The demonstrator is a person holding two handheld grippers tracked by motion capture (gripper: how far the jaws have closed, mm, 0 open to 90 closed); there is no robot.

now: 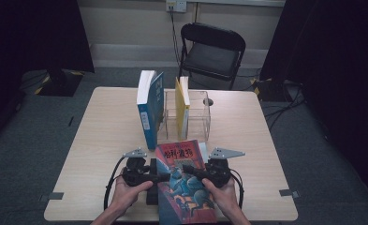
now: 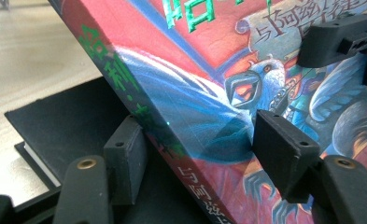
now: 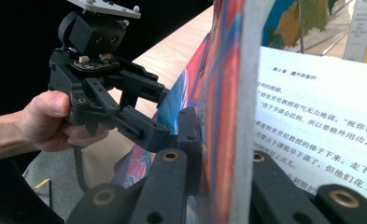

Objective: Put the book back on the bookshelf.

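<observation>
Clear holder (image 1: 201, 112) containing yellow book (image 1: 183, 112), right claw (image 3: 218, 154) clamping red book's cover (image 3: 218, 93), left claw (image 2: 195, 144) open astride its spine

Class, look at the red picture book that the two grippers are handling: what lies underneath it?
Under the red book lies a flat black book on the table, jutting out at its left edge. The part beneath the cover is hidden.

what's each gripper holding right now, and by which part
The right gripper is shut on the red book's front cover, at its open edge. The left gripper straddles the spine edge, one pad off the cover: no hold.
</observation>
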